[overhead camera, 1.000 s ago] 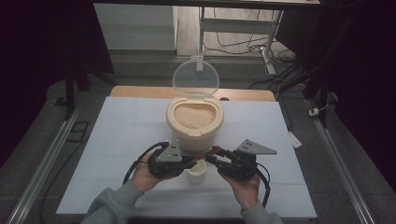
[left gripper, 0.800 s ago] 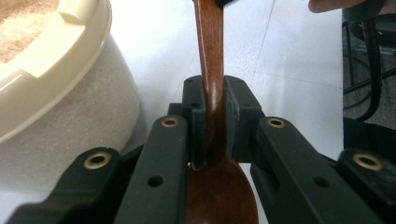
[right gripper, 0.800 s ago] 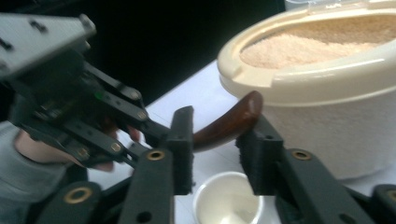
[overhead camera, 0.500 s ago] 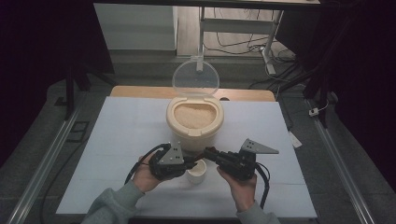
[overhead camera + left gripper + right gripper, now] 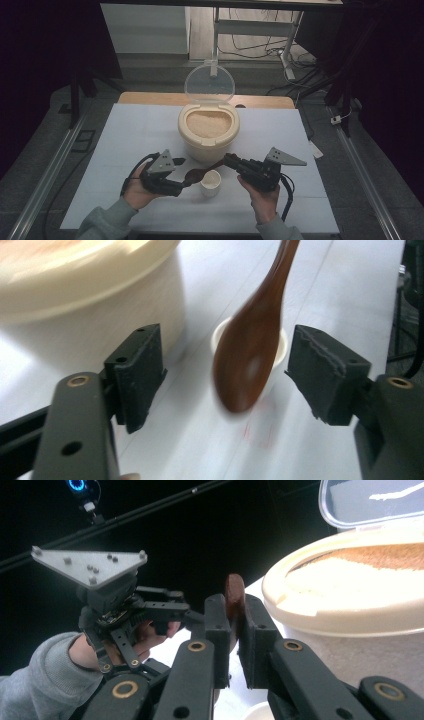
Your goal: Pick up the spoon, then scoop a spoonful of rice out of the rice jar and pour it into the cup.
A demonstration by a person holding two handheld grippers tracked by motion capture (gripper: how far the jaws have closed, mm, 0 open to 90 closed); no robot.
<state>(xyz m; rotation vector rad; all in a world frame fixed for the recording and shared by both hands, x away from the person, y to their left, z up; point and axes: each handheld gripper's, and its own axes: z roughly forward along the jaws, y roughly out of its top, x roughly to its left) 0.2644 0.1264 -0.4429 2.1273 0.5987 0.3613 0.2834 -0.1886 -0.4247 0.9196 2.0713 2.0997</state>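
A cream tub of rice (image 5: 209, 127) stands mid-table with its clear lid (image 5: 209, 84) raised. In front of it sits a small white cup (image 5: 211, 182). My right gripper (image 5: 229, 161) is shut on the handle of a brown wooden spoon (image 5: 200, 172); in the right gripper view the handle (image 5: 234, 594) stands clamped between the gripper's (image 5: 235, 630) jaws. The spoon's bowl (image 5: 250, 365) hangs between the wide-apart jaws of my open left gripper (image 5: 225, 375), touching neither, with the cup (image 5: 277, 340) just behind it. In the high view the left gripper (image 5: 182, 182) sits left of the cup.
The white table mat (image 5: 125, 145) has free room left and right of the tub. A wooden table edge (image 5: 150, 98) runs behind it. A small white item (image 5: 316, 149) lies at the mat's right edge. Metal rails (image 5: 45, 175) flank the table.
The left gripper has shifted a little to the left, away from the cup. The spoon's bowl now hangs between its jaws. The cup and tub have not moved.
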